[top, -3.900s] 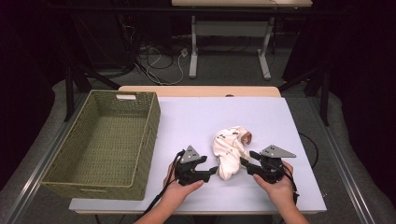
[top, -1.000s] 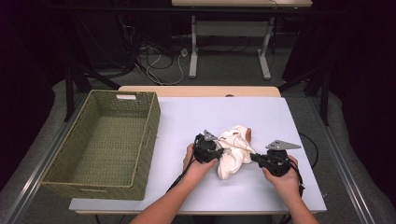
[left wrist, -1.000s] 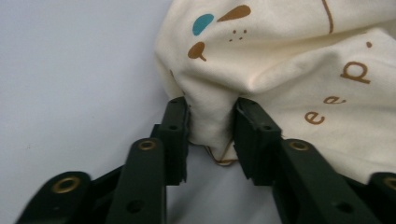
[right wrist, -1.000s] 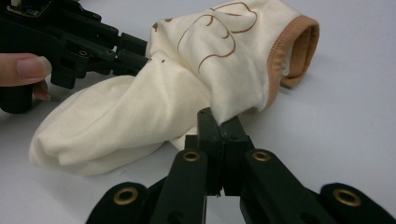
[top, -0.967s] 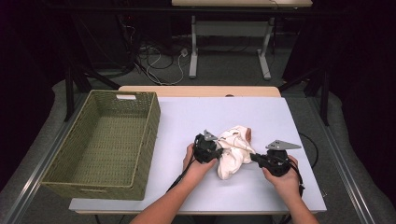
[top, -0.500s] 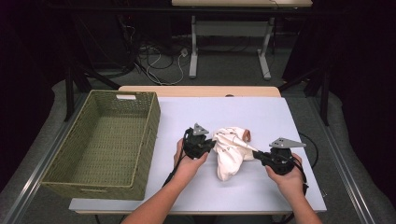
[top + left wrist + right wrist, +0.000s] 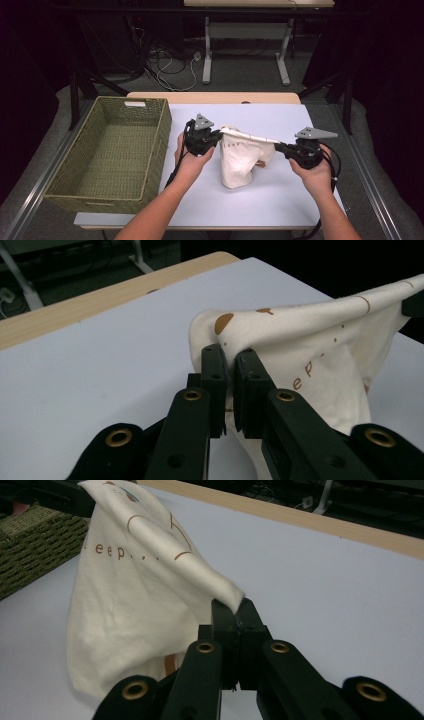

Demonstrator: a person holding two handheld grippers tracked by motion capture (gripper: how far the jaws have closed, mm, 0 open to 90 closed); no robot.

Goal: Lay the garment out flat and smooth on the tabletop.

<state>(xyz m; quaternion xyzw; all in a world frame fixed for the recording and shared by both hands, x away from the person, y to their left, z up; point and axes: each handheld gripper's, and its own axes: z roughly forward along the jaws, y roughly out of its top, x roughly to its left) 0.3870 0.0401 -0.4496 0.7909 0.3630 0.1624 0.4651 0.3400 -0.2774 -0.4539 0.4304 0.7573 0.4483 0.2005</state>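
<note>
A green woven basket (image 7: 112, 150) stands on the left part of the bench (image 7: 260, 200), its right wall just beside the left hand and its inside bare. The left gripper (image 7: 216, 137) is clenched on a corner of a cream cloth with brown print (image 7: 242, 155); its jaws have just been closing, with the fabric pinched between them. The cloth's top edge runs taut across to the right gripper (image 7: 280, 146), which is clamped on the opposite corner, and the rest hangs down in a loose fold whose lower end reaches the bench surface. White bench top lies open in front of the cloth and beyond it up to the wooden back edge (image 7: 215, 97). The right hand sits near the bench's right edge.
</note>
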